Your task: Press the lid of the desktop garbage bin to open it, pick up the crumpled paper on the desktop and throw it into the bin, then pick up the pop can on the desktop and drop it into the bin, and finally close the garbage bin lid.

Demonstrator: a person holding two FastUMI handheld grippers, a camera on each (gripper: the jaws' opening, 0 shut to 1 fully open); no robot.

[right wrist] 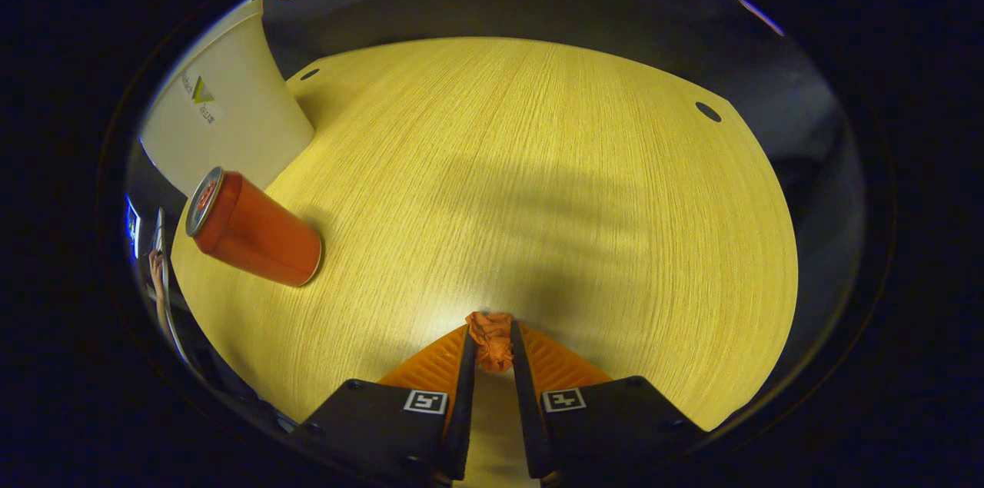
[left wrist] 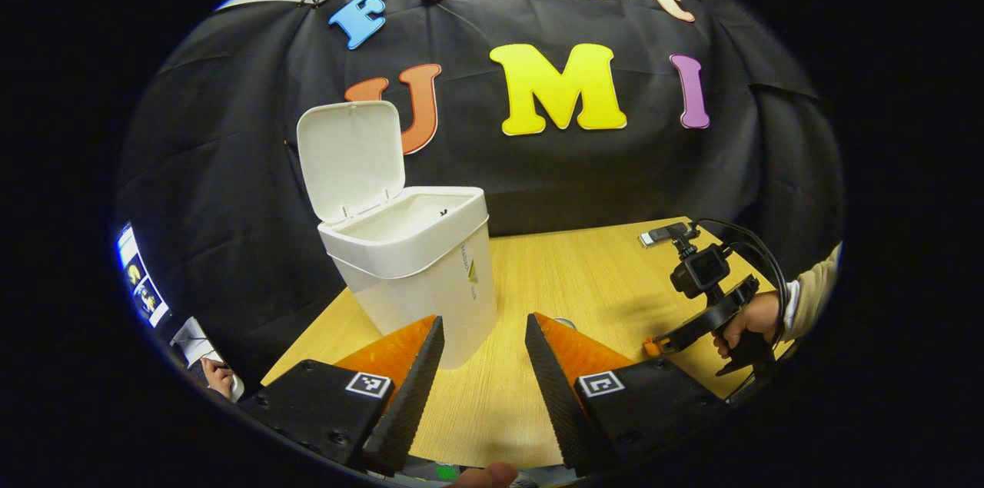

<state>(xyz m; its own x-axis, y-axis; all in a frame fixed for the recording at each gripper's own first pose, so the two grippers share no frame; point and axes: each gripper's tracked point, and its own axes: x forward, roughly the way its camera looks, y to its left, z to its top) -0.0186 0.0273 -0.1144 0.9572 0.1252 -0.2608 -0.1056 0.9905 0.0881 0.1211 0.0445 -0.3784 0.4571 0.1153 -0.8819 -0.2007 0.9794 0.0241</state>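
The white bin (left wrist: 419,265) stands on the wooden table (left wrist: 584,273) with its lid (left wrist: 352,157) swung up and the inside bare as far as I can see. My left gripper (left wrist: 484,323) hangs open just in front of the bin's lower corner, holding nothing. In the right gripper view, my right gripper (right wrist: 492,346) is shut on the crumpled orange paper (right wrist: 492,340), low over the table (right wrist: 538,165). A red pop can (right wrist: 254,230) stands upright to its left, beside the bin's wall (right wrist: 223,111). The right gripper (left wrist: 655,346), held by a hand (left wrist: 749,319), sits low at the table's right.
Black cloth walls close off the back and sides of the table. A cable (left wrist: 757,250) loops from the right gripper's camera. The table's round edge and two small holes (right wrist: 707,111) lie far ahead in the right gripper view. A person's hand (left wrist: 219,376) shows at far left.
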